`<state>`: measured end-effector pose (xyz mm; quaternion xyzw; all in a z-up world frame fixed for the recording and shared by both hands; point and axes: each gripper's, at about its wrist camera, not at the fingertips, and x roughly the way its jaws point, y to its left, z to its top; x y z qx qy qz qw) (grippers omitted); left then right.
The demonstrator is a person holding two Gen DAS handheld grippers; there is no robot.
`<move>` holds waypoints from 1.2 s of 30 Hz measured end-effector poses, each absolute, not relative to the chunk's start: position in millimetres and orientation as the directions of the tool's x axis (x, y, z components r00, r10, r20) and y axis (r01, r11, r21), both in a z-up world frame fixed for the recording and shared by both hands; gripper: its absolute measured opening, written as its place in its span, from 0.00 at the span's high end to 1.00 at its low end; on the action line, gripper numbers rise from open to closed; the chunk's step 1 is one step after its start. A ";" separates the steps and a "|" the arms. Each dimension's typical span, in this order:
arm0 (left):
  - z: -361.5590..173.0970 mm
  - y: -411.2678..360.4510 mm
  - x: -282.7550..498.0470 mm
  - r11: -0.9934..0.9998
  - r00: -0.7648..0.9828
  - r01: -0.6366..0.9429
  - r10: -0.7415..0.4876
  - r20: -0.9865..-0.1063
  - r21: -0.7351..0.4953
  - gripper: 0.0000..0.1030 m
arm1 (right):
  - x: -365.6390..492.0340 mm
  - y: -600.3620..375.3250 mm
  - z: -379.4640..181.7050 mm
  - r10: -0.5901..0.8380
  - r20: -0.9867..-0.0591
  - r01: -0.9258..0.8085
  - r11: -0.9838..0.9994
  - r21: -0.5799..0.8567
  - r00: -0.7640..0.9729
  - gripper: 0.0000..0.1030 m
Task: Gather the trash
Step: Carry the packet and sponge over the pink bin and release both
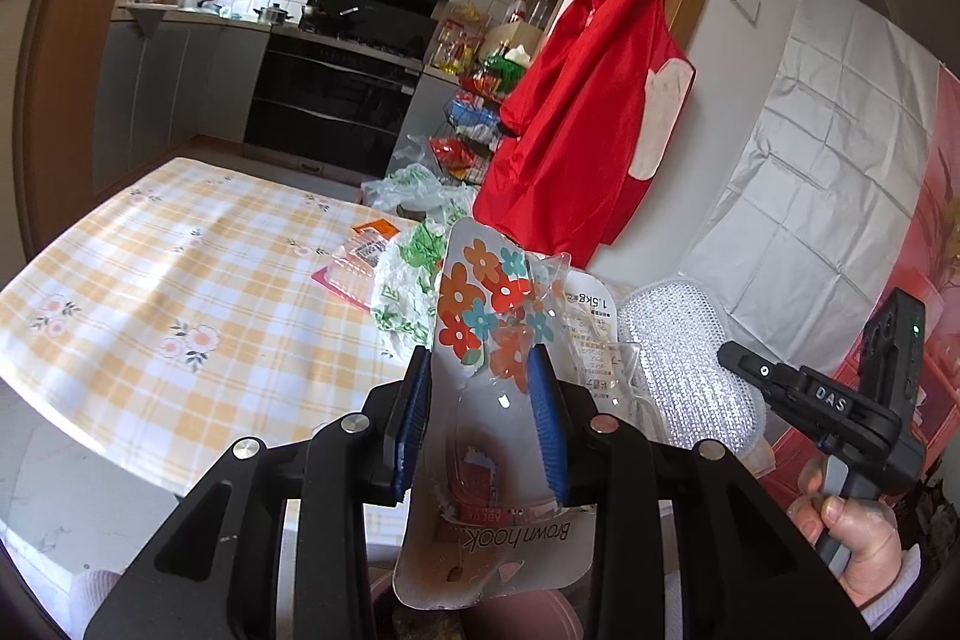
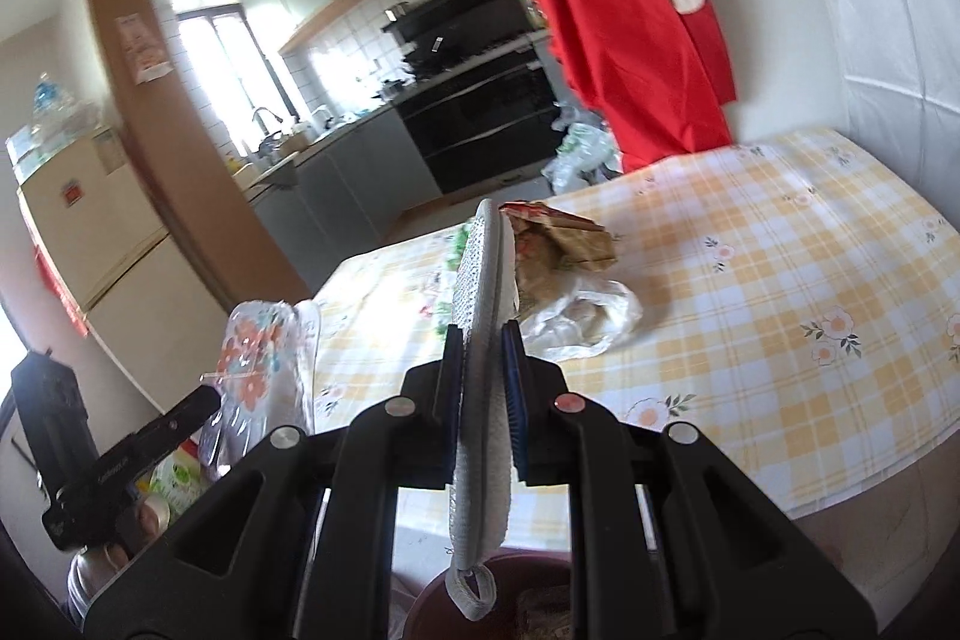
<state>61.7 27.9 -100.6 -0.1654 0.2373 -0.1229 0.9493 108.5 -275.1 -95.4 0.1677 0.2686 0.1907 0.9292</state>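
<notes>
- The left tongs (image 1: 480, 388) are clamped on a flat card-and-clear-plastic hook package printed with orange and teal flowers (image 1: 480, 304), its "Brown hook" end hanging back toward the camera.
- The right tongs (image 2: 480, 364) stand narrow, pinching a silver mesh scrubbing pad with a grey fabric rim and loop (image 2: 480, 280) edge-on between the blue pads.
- Both held things are above the near edge of the table with the yellow-checked flowered cloth (image 1: 150, 268).
- A dark reddish round bin (image 2: 522, 598) shows below the right tongs, just off that table's edge.
- On the table, beyond the pad, lie a crumpled brown paper bag (image 2: 570, 238) and a clear plastic bag (image 2: 588, 316), touching each other.
- A green-printed white plastic bag (image 1: 408, 280) lies on the table past the package.
- A red apron (image 1: 576, 112) hangs by the table's far side.
</notes>
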 end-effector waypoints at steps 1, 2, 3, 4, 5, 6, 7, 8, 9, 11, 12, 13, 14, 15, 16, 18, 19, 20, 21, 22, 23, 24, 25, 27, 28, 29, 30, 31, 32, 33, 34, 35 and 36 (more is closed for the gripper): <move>-98.4 29.0 55.5 0.916 0.861 0.153 -0.307 -0.406 -0.370 0.69 | 101.2 -273.1 -93.8 0.448 -0.430 -0.274 0.871 0.408 0.784 0.84; -96.8 30.1 50.4 0.918 0.864 0.152 -0.304 -0.403 -0.367 0.69 | 95.6 -271.7 -92.7 0.451 -0.427 -0.280 0.870 0.406 0.783 0.84; -93.7 31.0 44.0 0.919 0.868 0.150 -0.298 -0.397 -0.364 0.69 | 90.2 -270.6 -92.0 0.456 -0.425 -0.286 0.868 0.405 0.782 0.84; -92.1 31.5 39.7 0.920 0.871 0.149 -0.295 -0.393 -0.362 0.69 | 85.4 -270.0 -92.3 0.461 -0.424 -0.292 0.867 0.404 0.780 0.84; -90.2 32.4 34.0 0.921 0.874 0.148 -0.292 -0.388 -0.360 0.69 | 79.4 -268.7 -92.5 0.465 -0.424 -0.297 0.865 0.404 0.778 0.84; -88.7 33.4 28.9 0.922 0.878 0.147 -0.289 -0.383 -0.359 0.69 | 74.6 -267.6 -92.6 0.469 -0.423 -0.302 0.863 0.404 0.775 0.84; -87.0 34.2 22.7 0.922 0.881 0.146 -0.286 -0.377 -0.357 0.69 | 69.8 -266.1 -92.5 0.474 -0.422 -0.307 0.861 0.405 0.773 0.84; -86.5 34.8 18.4 0.923 0.883 0.144 -0.283 -0.375 -0.356 0.69 | 64.3 -264.5 -92.1 0.478 -0.422 -0.313 0.860 0.404 0.770 0.84; -85.1 35.3 12.0 0.923 0.885 0.143 -0.281 -0.372 -0.358 0.69 | 59.5 -262.8 -91.5 0.483 -0.421 -0.318 0.858 0.404 0.768 0.84; -82.2 35.9 3.5 0.921 0.887 0.143 -0.281 -0.366 -0.362 0.69 | 49.0 -259.4 -89.7 0.491 -0.419 -0.330 0.855 0.401 0.764 0.84; -79.8 36.2 -2.5 0.922 0.890 0.144 -0.280 -0.360 -0.361 0.69 | 44.5 -258.0 -88.7 0.494 -0.418 -0.334 0.853 0.400 0.762 0.84; -78.5 36.5 -5.7 0.922 0.892 0.145 -0.279 -0.356 -0.359 0.69 | 41.1 -256.8 -87.2 0.498 -0.415 -0.338 0.852 0.400 0.761 0.84; -76.5 37.1 -9.4 0.922 0.894 0.145 -0.277 -0.352 -0.358 0.69 | 36.7 -255.5 -85.4 0.502 -0.411 -0.345 0.850 0.399 0.761 0.84; -74.5 38.0 -12.1 0.923 0.896 0.145 -0.275 -0.349 -0.357 0.69 | 32.8 -253.9 -83.5 0.505 -0.409 -0.351 0.849 0.396 0.760 0.84; -72.0 39.0 -15.7 0.923 0.898 0.144 -0.273 -0.343 -0.357 0.69 | 30.9 -252.8 -82.8 0.508 -0.408 -0.356 0.848 0.394 0.759 0.84; -68.0 40.9 -21.1 0.924 0.904 0.143 -0.268 -0.332 -0.355 0.69 | 26.0 -250.1 -80.6 0.517 -0.405 -0.368 0.843 0.392 0.754 0.84; -66.6 41.6 -22.3 0.924 0.906 0.142 -0.265 -0.329 -0.354 0.69 | 24.1 -248.2 -80.4 0.524 -0.404 -0.376 0.839 0.393 0.749 0.84; -65.2 42.4 -23.3 0.925 0.909 0.140 -0.261 -0.325 -0.353 0.69 | 23.7 -247.0 -80.7 0.530 -0.404 -0.379 0.836 0.396 0.746 0.84; -64.6 43.2 -23.9 0.925 0.910 0.138 -0.259 -0.323 -0.353 0.69 | 23.9 -245.5 -81.6 0.537 -0.404 -0.384 0.832 0.401 0.741 0.84; -64.0 43.8 -23.8 0.926 0.912 0.135 -0.256 -0.322 -0.353 0.69 | 23.9 -243.5 -82.9 0.544 -0.406 -0.389 0.827 0.405 0.734 0.84; -64.4 44.1 -23.2 0.926 0.912 0.133 -0.254 -0.322 -0.354 0.69 | 24.1 -241.0 -84.8 0.550 -0.408 -0.393 0.824 0.409 0.728 0.83; -65.5 44.8 -22.9 0.926 0.912 0.132 -0.254 -0.323 -0.355 0.69 | 24.5 -239.2 -86.7 0.556 -0.410 -0.397 0.820 0.412 0.723 0.83; -66.8 44.8 -22.1 0.925 0.910 0.132 -0.255 -0.327 -0.355 0.69 | 24.9 -238.2 -88.2 0.563 -0.411 -0.401 0.816 0.417 0.717 0.79; -70.8 43.7 -20.0 0.927 0.905 0.130 -0.256 -0.339 -0.353 0.69 | 25.5 -238.0 -91.5 0.562 -0.412 -0.392 0.814 0.428 0.717 0.66; -72.7 43.6 -19.2 0.926 0.902 0.130 -0.258 -0.345 -0.355 0.69 | 25.5 -238.8 -92.5 0.559 -0.410 -0.386 0.815 0.432 0.720 0.61; -74.3 43.9 -17.9 0.925 0.900 0.129 -0.260 -0.350 -0.356 0.69 | 26.0 -239.6 -93.2 0.551 -0.411 -0.378 0.820 0.430 0.726 0.56; -76.3 43.8 -16.9 0.925 0.897 0.129 -0.262 -0.355 -0.357 0.69 | 26.0 -240.8 -93.5 0.540 -0.411 -0.368 0.826 0.428 0.735 0.52; -77.3 43.5 -15.9 0.925 0.895 0.129 -0.264 -0.361 -0.357 0.69 | 25.7 -242.0 -93.1 0.530 -0.410 -0.358 0.831 0.426 0.743 0.45; -78.8 43.8 -15.5 0.925 0.893 0.128 -0.264 -0.364 -0.357 0.69 | 25.4 -244.6 -92.6 0.513 -0.407 -0.341 0.839 0.424 0.756 0.35; -79.7 43.9 -15.1 0.925 0.892 0.128 -0.264 -0.366 -0.358 0.69 | 25.1 -246.8 -92.0 0.494 -0.406 -0.323 0.848 0.420 0.769 0.29; -80.4 43.6 -14.8 0.925 0.891 0.128 -0.266 -0.367 -0.359 0.69 | 25.1 -249.1 -91.1 0.479 -0.406 -0.309 0.855 0.416 0.778 0.17; -80.4 43.1 -14.8 0.925 0.891 0.129 -0.267 -0.368 -0.358 0.69 | 24.3 -251.9 -89.9 0.468 -0.398 -0.299 0.858 0.417 0.789 0.06; -80.0 42.7 -14.3 0.925 0.890 0.130 -0.268 -0.368 -0.357 0.69 | 23.6 -255.4 -89.3 0.469 -0.386 -0.298 0.854 0.426 0.795 0.05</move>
